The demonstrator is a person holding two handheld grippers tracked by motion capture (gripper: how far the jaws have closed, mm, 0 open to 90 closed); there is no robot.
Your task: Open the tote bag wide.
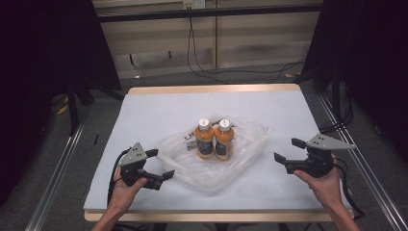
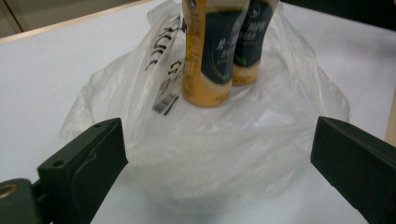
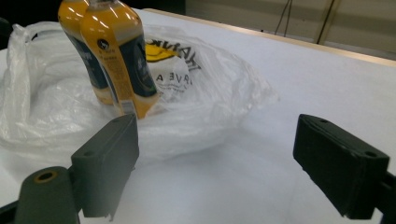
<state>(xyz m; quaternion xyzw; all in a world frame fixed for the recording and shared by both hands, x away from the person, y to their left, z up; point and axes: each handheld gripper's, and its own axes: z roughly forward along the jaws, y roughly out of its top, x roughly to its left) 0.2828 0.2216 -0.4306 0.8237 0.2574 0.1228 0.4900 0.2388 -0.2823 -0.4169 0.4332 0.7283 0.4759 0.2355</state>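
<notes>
Two orange bottles with white caps stand upright side by side inside a crumpled clear plastic bag at the table's middle. The bag lies spread flat around their bases. My left gripper is open at the bag's left edge, jaws pointing right, nothing between them. My right gripper is open to the right of the bag, apart from it, jaws pointing left. In the left gripper view the bottles and the bag lie ahead of the wide jaws. In the right gripper view the bottles stand left of centre in the bag.
The table is covered by a white sheet, with a wooden rim at the far and near edges. Metal rails run along both sides on the floor. Cables lie on the floor behind the table.
</notes>
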